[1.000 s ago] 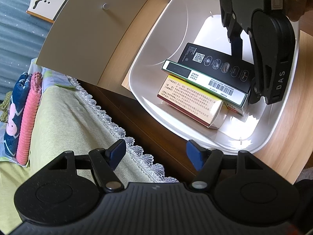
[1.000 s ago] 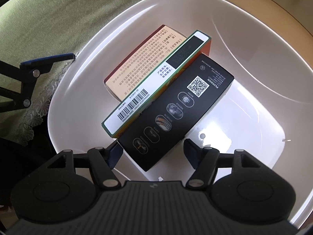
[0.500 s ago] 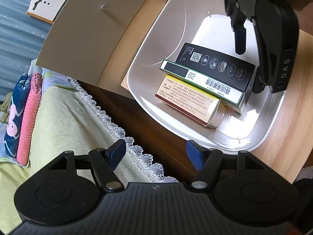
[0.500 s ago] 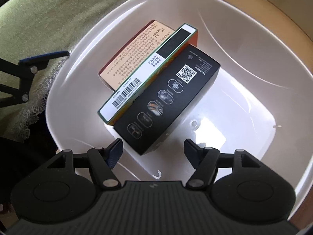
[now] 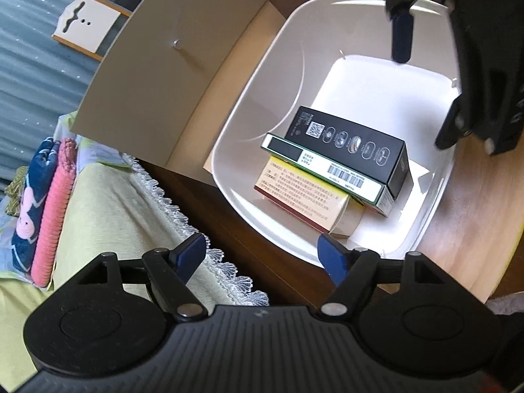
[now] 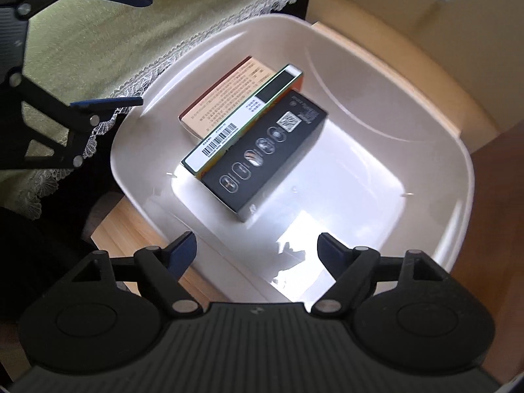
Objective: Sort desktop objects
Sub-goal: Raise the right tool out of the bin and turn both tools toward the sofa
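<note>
A white plastic basin (image 5: 252,98) stands on the wooden desk and holds three boxes leaning side by side. They are a black box (image 5: 347,140) with a QR code, a green-edged white box (image 5: 324,170) with a barcode, and a beige box (image 5: 301,196) with red trim. My left gripper (image 5: 262,250) is open and empty, just outside the basin's near rim. In the right wrist view my right gripper (image 6: 257,245) is open and empty above the basin (image 6: 376,75), apart from the black box (image 6: 265,150).
A beige cabinet door with a small knob (image 5: 177,43) rises behind the basin. A green cloth with a lace hem (image 5: 108,216) lies to the left, with folded pink and blue towels (image 5: 55,206) on it. Bare wooden desk (image 5: 475,229) lies to the right of the basin.
My right gripper has drawn up and back from the black box, which stays in the basin. The left gripper has barely moved.
</note>
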`<control>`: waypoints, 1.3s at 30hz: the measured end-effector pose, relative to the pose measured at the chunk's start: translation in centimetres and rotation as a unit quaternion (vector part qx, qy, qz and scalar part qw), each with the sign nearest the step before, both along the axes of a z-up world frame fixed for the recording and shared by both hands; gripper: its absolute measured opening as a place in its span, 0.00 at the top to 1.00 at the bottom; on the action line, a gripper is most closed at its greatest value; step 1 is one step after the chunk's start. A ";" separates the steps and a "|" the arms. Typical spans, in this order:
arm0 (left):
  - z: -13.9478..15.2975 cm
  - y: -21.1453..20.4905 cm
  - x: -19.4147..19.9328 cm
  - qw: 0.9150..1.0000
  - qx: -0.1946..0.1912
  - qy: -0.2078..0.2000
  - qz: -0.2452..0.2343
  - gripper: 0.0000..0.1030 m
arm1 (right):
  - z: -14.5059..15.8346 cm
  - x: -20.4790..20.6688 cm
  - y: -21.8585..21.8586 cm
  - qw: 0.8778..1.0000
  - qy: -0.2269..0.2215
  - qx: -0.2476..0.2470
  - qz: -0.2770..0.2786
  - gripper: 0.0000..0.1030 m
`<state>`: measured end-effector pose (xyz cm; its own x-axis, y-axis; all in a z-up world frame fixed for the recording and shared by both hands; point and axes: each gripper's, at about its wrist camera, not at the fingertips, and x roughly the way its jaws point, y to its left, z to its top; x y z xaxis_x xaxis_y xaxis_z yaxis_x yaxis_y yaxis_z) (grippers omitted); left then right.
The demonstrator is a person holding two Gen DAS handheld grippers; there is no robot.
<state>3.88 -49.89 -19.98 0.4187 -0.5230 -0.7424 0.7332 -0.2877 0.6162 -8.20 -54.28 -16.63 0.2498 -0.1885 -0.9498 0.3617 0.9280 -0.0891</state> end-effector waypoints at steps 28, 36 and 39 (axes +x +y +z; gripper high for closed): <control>7.7 5.2 -2.6 0.997 -0.049 0.026 0.056 0.01 | 8.7 -6.6 3.7 0.996 -0.051 -0.065 -0.028 0.01; 10.6 7.1 -2.5 0.990 -0.075 0.059 0.102 0.01 | 10.8 -6.5 4.7 0.995 -0.077 -0.066 -0.022 0.01; 11.7 7.9 -2.2 0.985 -0.086 0.079 0.128 0.01 | 11.7 -6.4 5.2 0.993 -0.089 -0.070 -0.021 0.01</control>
<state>1.68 -41.97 -8.24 0.4393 -0.5391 -0.7185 0.8586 0.0169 0.5123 -14.59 -49.12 -4.91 0.4003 -0.3298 -0.8550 0.4211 0.8949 -0.1480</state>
